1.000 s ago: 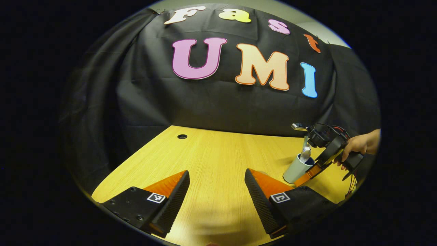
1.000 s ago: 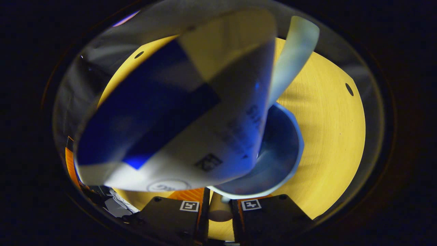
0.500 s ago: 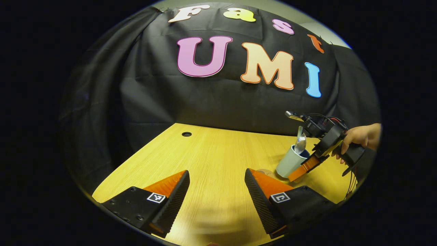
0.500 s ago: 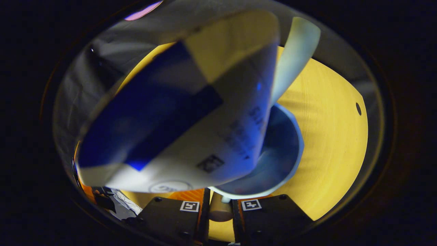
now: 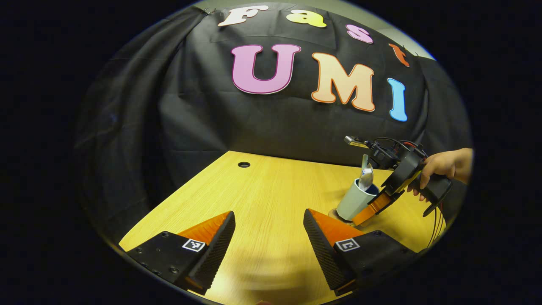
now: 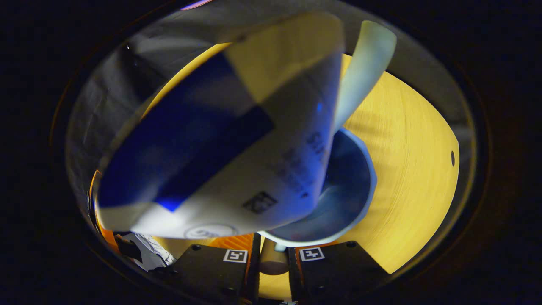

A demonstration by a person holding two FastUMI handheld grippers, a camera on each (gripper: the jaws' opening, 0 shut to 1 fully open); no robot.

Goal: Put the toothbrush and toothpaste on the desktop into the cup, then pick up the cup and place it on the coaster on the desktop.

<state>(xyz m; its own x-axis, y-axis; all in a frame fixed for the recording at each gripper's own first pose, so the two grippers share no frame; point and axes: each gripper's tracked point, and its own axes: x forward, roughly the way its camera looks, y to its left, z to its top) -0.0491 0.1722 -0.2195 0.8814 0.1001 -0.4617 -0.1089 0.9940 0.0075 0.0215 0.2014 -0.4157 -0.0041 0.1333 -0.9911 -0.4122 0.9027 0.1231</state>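
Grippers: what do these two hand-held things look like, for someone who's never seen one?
The left gripper has two wedge-shaped jaws with ribbed inner faces, each carrying a small square black-and-white marker. The right gripper has the same markers, a black and yellow body, a dark handle, and red and black cables on top. No sleeve shows at the hand.

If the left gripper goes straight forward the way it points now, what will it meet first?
Probably only the bare desk at first: the left gripper is open and nothing lies between its jaws. Beyond that stands the black cloth wall. The cup sits off to the right of that line, though depth is unclear.
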